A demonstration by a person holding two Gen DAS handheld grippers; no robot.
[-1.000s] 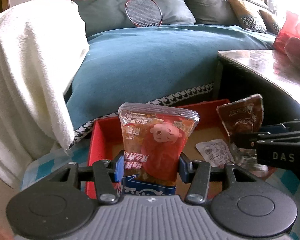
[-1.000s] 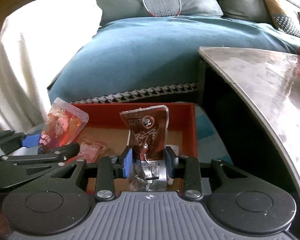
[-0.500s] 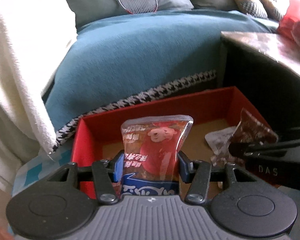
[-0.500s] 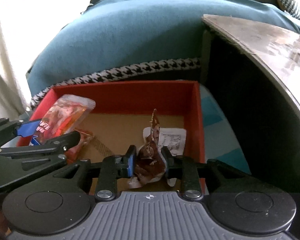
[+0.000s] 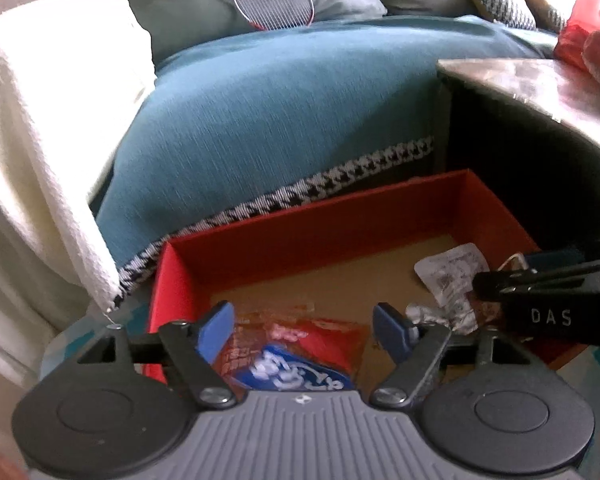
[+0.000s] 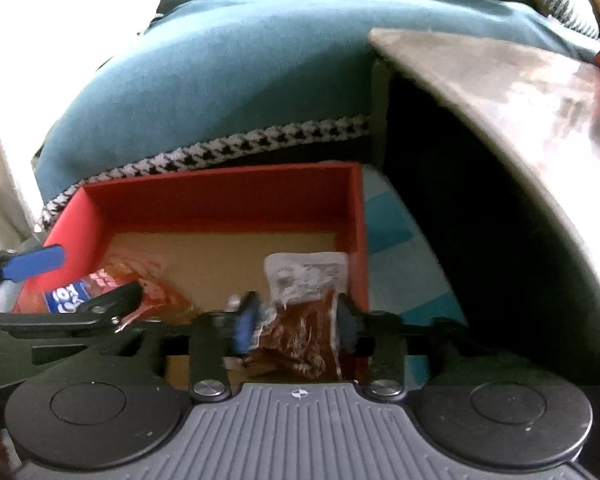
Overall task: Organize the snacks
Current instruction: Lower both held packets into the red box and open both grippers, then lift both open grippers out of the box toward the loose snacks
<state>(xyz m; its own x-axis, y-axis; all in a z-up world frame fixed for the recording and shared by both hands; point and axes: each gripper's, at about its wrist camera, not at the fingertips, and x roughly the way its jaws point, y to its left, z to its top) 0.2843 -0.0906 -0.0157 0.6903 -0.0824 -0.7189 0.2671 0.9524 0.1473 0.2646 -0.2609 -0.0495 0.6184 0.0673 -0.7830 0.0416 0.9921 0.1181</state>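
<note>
The left tool (image 5: 302,330) stands wide over the near left corner of the red box (image 5: 320,224), its blue pads (image 5: 216,330) well apart and touching nothing. Below and between them a red snack packet (image 5: 300,350) with a blue label lies flat on the brown cardboard floor of the box.

The right tool (image 6: 296,322) is partly parted — its pads flank a brown snack packet (image 6: 300,338) that lies in the near right part of the box; whether they press on it cannot be told through the blur. Just beyond the brown packet a white packet (image 6: 306,278) lies flat against the right wall of the box, touching or overlapping the brown one.

Behind the box hangs a teal blanket (image 5: 280,112) with a houndstooth hem — it covers a sofa on which a badminton racket (image 5: 274,4) rests. A white towel (image 5: 40,140) hangs at the left. To the right stands a dark table (image 6: 520,92) with a glossy top.
</note>
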